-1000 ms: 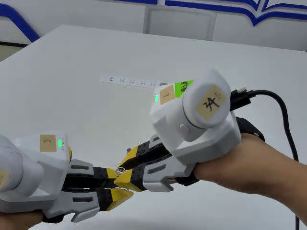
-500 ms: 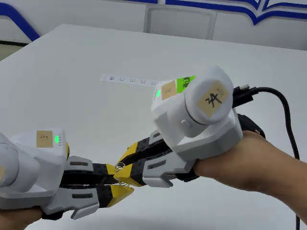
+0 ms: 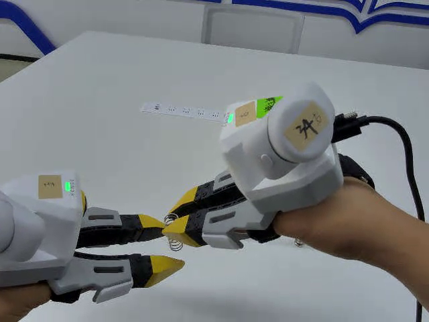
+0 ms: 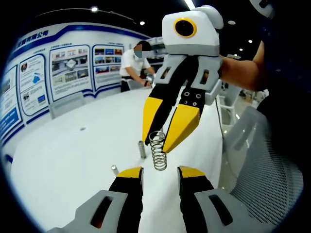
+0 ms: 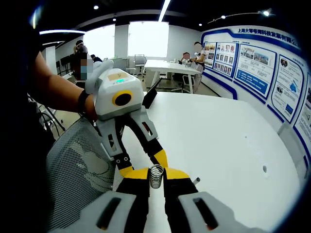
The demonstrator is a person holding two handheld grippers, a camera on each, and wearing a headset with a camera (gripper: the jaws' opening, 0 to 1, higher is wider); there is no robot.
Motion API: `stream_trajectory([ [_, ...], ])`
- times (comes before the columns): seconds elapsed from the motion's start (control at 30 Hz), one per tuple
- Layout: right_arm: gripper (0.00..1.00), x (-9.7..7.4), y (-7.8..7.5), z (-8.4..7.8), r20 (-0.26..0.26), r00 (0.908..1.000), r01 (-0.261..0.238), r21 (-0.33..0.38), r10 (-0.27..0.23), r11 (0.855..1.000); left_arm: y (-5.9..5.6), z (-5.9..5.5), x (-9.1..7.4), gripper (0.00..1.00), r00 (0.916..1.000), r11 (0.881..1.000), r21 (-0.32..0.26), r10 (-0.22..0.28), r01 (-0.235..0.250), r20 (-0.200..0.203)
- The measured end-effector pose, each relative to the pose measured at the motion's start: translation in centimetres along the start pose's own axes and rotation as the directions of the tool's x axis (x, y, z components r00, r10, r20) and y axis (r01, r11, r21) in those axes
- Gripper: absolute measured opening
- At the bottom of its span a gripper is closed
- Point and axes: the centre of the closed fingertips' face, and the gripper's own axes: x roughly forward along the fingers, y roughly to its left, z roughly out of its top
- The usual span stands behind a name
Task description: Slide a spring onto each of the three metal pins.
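I had the right gripper, held in a hand over the white counter, with its yellow-tipped jaws pinched on a small silver coil spring. In the left gripper view the right gripper pointed down from 12 o'clock. It nipped the spring by its upper coils, and the rest hung free above the counter. The left gripper faced it with jaws spread apart and touching nothing, the spring's lower end just above the gap between them. Two short upright metal pins stood on the counter at about 9 o'clock from the spring. In the right gripper view the spring sat upright between the right gripper's own tips. One pin stood at 3 o'clock of it, and the left gripper was opposite, jaws parted.
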Motion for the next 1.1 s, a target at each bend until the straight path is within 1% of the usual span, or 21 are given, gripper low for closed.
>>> stream_trajectory([
  [0.13,0.11,-0.1,-0.6,0.2,0.012,0.9998,0.018,0.009,-0.018,1.000,0.4,-0.1,-0.4,0.32,0.9999,1.000,-0.009,0.016,-0.016,0.005],
  [0.23,0.11,-0.2,-1.3,0.4,0.029,0.9987,0.040,0.018,-0.041,0.999,0.8,-0.2,-0.6,0.36,0.9995,0.999,-0.019,0.032,-0.032,0.007],
  [0.33,0.11,-0.3,-2.3,0.3,0.042,0.9965,0.071,0.035,-0.073,0.997,1.1,-0.2,-1.0,0.37,0.9989,0.999,-0.027,0.046,-0.046,0.013],
  [0.4,0.11,-0.3,-2.8,0.3,0.051,0.9952,0.081,0.048,-0.083,0.996,1.2,-0.3,-1.1,0.39,0.9985,0.998,-0.030,0.054,-0.053,0.014],
  [0.53,0.11,-0.3,-4.3,0.2,0.071,0.9892,0.123,0.069,-0.128,0.990,1.6,-0.4,-1.5,0.41,0.9975,0.997,-0.038,0.068,-0.068,0.017],
  [0.63,0.11,-0.2,-5.2,0.1,0.082,0.9855,0.141,0.091,-0.148,0.986,1.8,-0.4,-1.7,0.41,0.9969,0.996,-0.043,0.076,-0.076,0.017],
  [0.9,0.11,0.5,-7.1,-0.3,0.088,0.9768,0.186,0.106,-0.195,0.977,2.0,-0.6,-1.8,0.43,0.9960,0.995,-0.055,0.088,-0.087,0.016],
  [1.0,0.11,1.0,-7.8,-0.6,0.088,0.9732,0.201,0.124,-0.213,0.972,2.1,-0.6,-1.8,0.44,0.9956,0.994,-0.059,0.092,-0.091,0.017],
  [1.1,0.11,1.6,-8.2,-1.0,0.081,0.9725,0.207,0.132,-0.218,0.970,2.3,-0.7,-1.9,0.46,0.9949,0.993,-0.065,0.099,-0.098,0.017],
])
